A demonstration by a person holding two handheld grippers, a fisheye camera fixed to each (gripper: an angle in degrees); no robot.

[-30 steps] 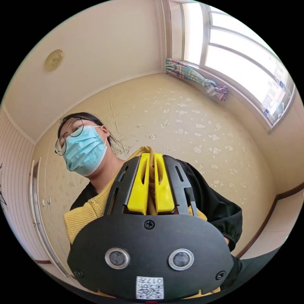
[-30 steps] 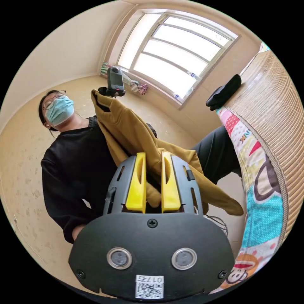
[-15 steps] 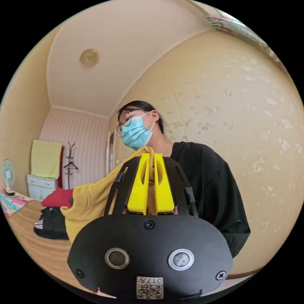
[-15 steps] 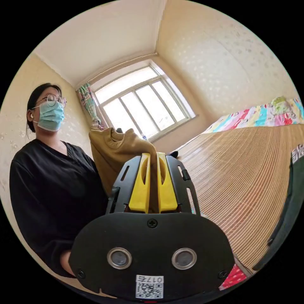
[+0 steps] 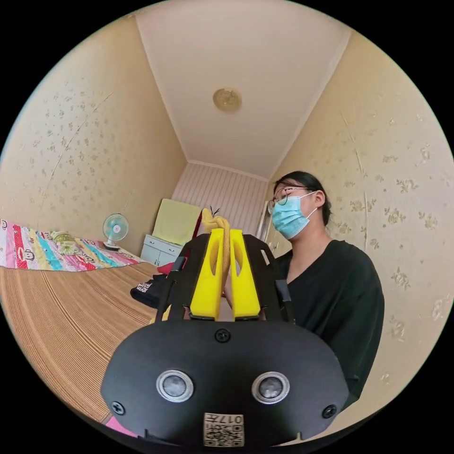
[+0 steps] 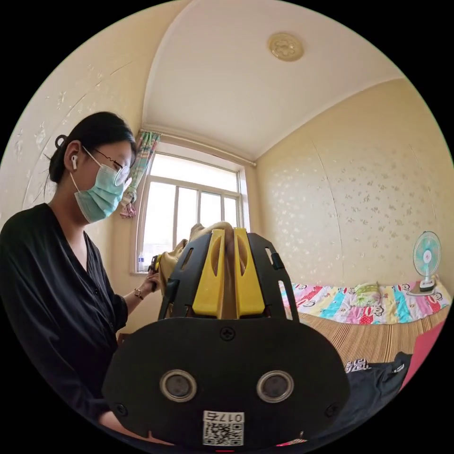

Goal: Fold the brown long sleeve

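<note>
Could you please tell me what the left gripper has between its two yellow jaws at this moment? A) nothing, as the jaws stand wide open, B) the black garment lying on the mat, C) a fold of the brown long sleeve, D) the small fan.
C: in the left gripper view the left gripper has its jaws pressed together on a fold of the brown long sleeve, which bunches up just above their tips.

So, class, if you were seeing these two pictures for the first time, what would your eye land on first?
Most likely the left hand-held gripper, its yellow jaws shut on a fold of the brown long sleeve. In the right gripper view, the right hand-held gripper pinches the same garment. Beyond lies a woven mat.
</note>
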